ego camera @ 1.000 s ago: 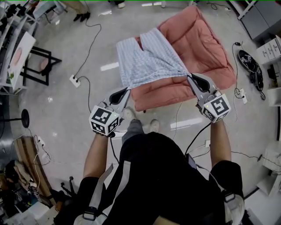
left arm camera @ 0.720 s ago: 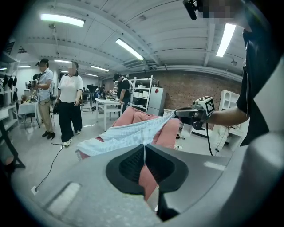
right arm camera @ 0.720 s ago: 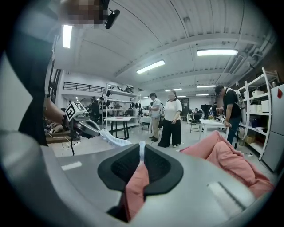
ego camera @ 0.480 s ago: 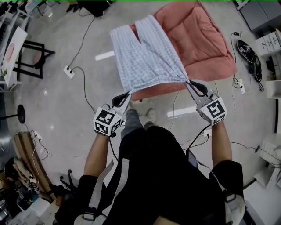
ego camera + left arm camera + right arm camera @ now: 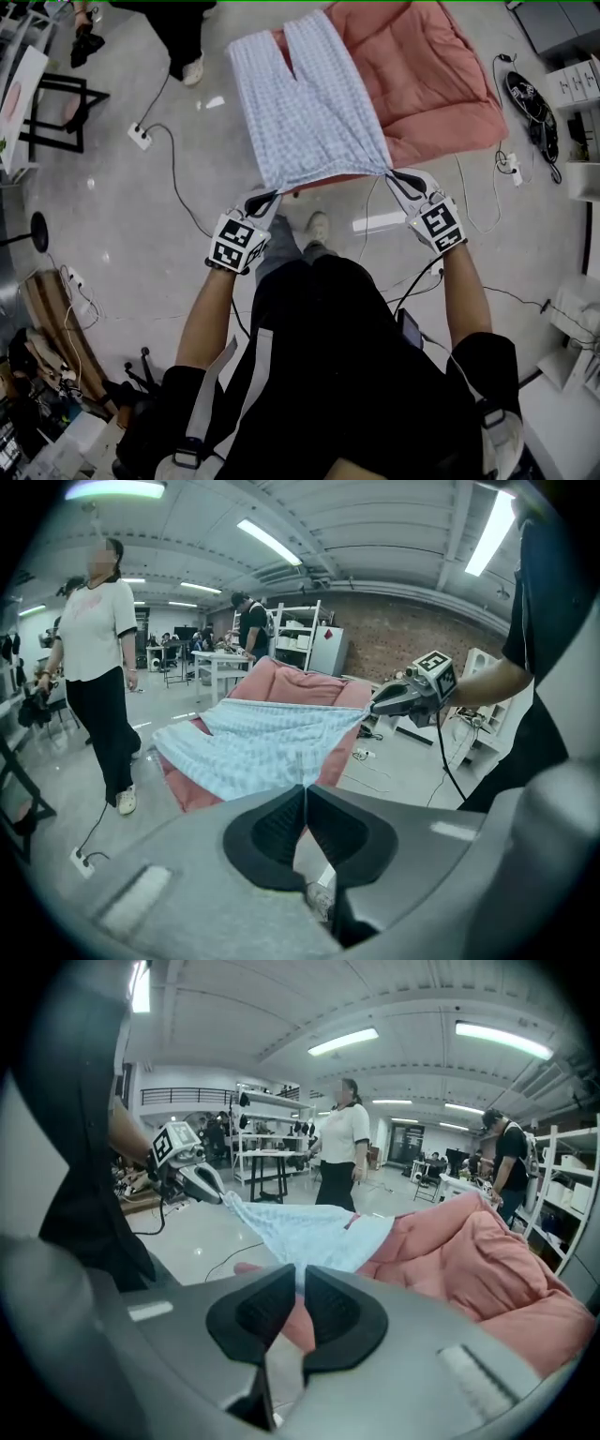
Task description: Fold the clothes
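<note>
A pale blue checked pair of shorts [image 5: 309, 103] hangs stretched between my two grippers, its two legs trailing away over a pink quilt [image 5: 427, 80] on the floor. My left gripper [image 5: 272, 197] is shut on the near left corner of the waistband. My right gripper [image 5: 392, 174] is shut on the near right corner. In the left gripper view the shorts [image 5: 267, 747] run from my jaws to the right gripper [image 5: 375, 705]. In the right gripper view the cloth [image 5: 300, 1232] spans to the left gripper [image 5: 220, 1194], with the quilt [image 5: 469, 1260] beyond.
Cables and a power strip [image 5: 139, 137] lie on the grey floor at left, more cables [image 5: 487, 202] at right. A person in black trousers [image 5: 178, 37] stands at the top left, seen also as a person [image 5: 98, 667] in the left gripper view. Shelves and boxes [image 5: 577, 94] line the right.
Both grippers have come down and toward me with the shorts' waistband, the garment sliding along the quilt. A person has walked into the top left of the head view.
</note>
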Available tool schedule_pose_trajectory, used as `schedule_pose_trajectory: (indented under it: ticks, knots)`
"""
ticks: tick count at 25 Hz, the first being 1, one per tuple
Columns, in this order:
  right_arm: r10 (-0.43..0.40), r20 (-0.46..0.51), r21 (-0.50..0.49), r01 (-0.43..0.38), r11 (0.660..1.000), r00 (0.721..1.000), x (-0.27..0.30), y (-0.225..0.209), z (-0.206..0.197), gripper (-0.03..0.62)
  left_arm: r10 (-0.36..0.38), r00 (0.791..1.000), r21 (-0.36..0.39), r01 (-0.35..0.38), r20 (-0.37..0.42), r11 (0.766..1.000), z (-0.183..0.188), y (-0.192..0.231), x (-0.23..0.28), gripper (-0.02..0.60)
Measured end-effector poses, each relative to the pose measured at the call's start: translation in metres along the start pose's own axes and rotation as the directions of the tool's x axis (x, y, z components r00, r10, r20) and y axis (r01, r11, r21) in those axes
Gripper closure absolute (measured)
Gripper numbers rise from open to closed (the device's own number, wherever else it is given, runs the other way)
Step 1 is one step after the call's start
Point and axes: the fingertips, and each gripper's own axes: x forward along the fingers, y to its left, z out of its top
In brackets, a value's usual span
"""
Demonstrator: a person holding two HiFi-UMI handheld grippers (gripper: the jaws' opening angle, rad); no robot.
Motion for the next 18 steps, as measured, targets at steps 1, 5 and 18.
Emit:
schedule_pose_trajectory:
  ticks: [1, 5, 18]
  knots:
    - [0.008, -0.024, -0.018, -0.008, 1.0, 1.0, 0.003, 0.004, -0.006, 0.559, 0.0, 1.0, -0.005, 0.0, -0.009, 1.0, -0.005, 0.0, 0.001, 0.568]
    - [0.022, -0.15, -0.123, -0.041, 0.992, 0.989, 0.013, 0.023, -0.042, 0.559, 0.001, 0.998, 0.028, 0.001, -0.063, 1.0, -0.028, -0.004, 0.006, 0.568]
    - [0.104, -0.303, -0.15, -0.155, 0.976, 0.947, 0.0, 0.06, -0.095, 0.56, -0.086, 0.984, 0.064, 0.097, -0.155, 0.993, -0.072, -0.037, 0.015, 0.568]
